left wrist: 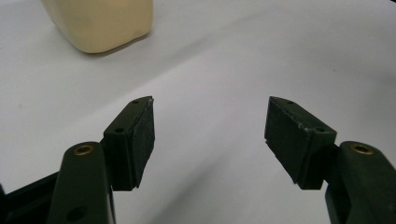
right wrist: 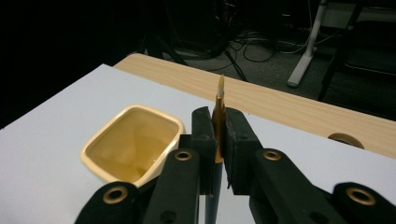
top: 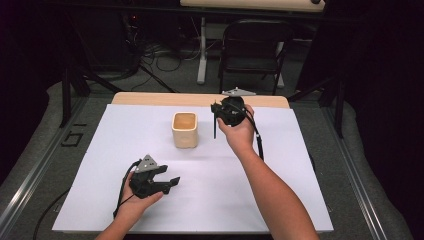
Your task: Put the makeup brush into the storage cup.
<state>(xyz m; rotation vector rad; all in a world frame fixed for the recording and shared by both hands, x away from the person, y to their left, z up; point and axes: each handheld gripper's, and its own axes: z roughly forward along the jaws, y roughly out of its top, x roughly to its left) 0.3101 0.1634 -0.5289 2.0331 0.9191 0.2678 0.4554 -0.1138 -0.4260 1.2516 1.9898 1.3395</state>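
cream-coloured and square-mouthed, the cup (top: pixel 184 129) stands upright on the white sheet (top: pixel 100 200), between the two grippers and a little left of the right gripper (top: pixel 216 111). the right gripper view adds what the high view blurs: its jaws are pressed shut on a pen (right wrist: pixel 218 122), whose gold section sits between the pads while a pale tip rises above them and the dark barrel runs down below. in that view the cup's open mouth (right wrist: pixel 135 142) lies just left of the closed fingers, empty inside. from above, the pen (top: pixel 215 126) hangs as a thin dark line under the raised gripper, beside the cup and apart from it.

the left gripper (top: pixel 170 183) rests low near the sheet's near edge, jaws spread wide with nothing between them; its own view shows bare white sheet between the pads (left wrist: pixel 133 140) and the cup's base (left wrist: pixel 100 23) far ahead to the left. bare wood (right wrist: pixel 280 102) runs beyond the sheet's far edge.
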